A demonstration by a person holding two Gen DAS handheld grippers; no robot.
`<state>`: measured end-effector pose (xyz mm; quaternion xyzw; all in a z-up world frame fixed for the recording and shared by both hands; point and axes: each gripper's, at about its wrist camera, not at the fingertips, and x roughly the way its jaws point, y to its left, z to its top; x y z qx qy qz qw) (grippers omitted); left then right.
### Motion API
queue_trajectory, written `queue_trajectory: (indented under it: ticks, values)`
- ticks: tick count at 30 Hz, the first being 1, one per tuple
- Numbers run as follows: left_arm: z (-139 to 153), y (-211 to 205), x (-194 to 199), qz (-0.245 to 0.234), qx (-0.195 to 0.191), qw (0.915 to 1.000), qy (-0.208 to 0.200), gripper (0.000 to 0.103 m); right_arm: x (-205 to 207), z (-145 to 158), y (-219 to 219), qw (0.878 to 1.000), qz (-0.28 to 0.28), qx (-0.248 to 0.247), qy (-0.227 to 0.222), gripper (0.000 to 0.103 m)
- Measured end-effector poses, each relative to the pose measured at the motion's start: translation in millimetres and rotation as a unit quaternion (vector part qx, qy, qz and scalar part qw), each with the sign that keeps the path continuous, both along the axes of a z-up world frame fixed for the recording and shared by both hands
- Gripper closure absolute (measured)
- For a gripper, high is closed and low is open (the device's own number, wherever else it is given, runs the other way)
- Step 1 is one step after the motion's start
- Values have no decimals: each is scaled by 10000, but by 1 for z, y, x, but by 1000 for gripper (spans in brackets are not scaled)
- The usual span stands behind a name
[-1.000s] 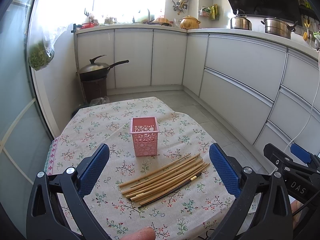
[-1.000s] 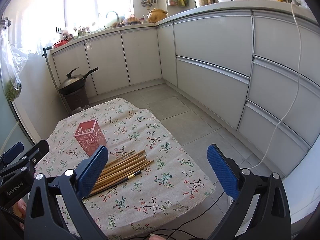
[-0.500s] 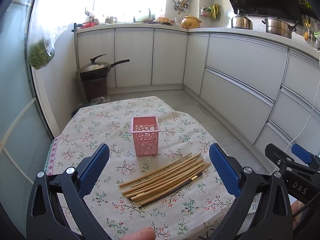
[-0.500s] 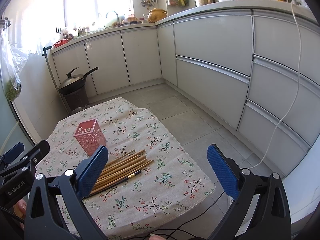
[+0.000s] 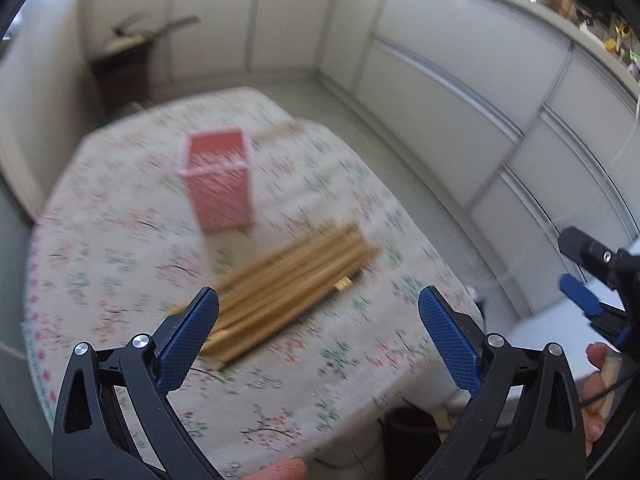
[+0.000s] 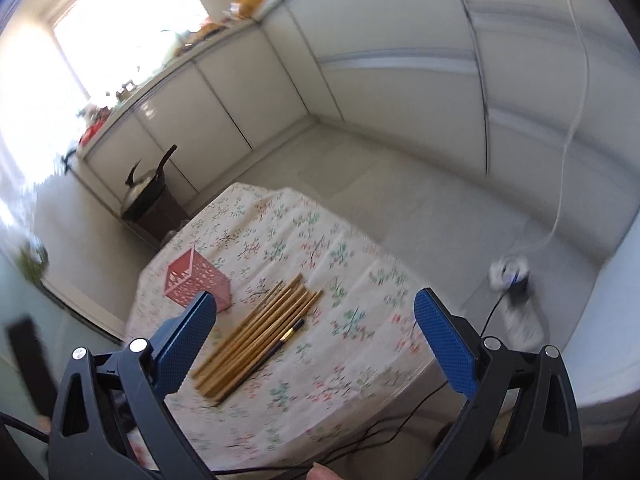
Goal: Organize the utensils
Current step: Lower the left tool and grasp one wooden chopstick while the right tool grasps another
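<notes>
A bundle of several wooden chopsticks [image 5: 292, 280] lies on the floral-clothed table [image 5: 120, 240], just in front of an upright pink perforated holder [image 5: 218, 184]. My left gripper [image 5: 320, 336] is open and empty, above the near end of the bundle. In the right wrist view the chopsticks [image 6: 256, 328] and the holder [image 6: 198, 280] sit left of centre; one dark chopstick lies at the bundle's right side. My right gripper [image 6: 316, 344] is open and empty, above the table's near right part. The right gripper also shows at the edge of the left wrist view [image 5: 596, 280].
White cabinets [image 5: 460, 92] run along the back and right. A wok on a dark stand [image 6: 148, 196] is beyond the table. A white power strip with cable [image 6: 516, 292] lies on the floor to the right. Black cables hang at the table's near edge.
Both grippers have moved forward and tilted down toward the table, so both views are blurred. The chopsticks and holder stay in place and look larger. Both jaws remain open.
</notes>
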<state>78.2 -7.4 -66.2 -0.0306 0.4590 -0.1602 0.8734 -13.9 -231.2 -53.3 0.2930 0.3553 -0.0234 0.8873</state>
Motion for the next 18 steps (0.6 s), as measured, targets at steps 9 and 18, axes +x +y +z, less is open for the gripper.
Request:
queue_trajectory:
  ticks: [9, 18]
  values:
    - [-50, -67, 100, -490, 694, 9897, 1156, 10, 24, -68, -30, 9658, 103, 2238, 1305, 7]
    - [-117, -72, 190, -168, 1248, 9633, 2369, 41, 41, -89, -25, 9422, 506, 2777, 1805, 7]
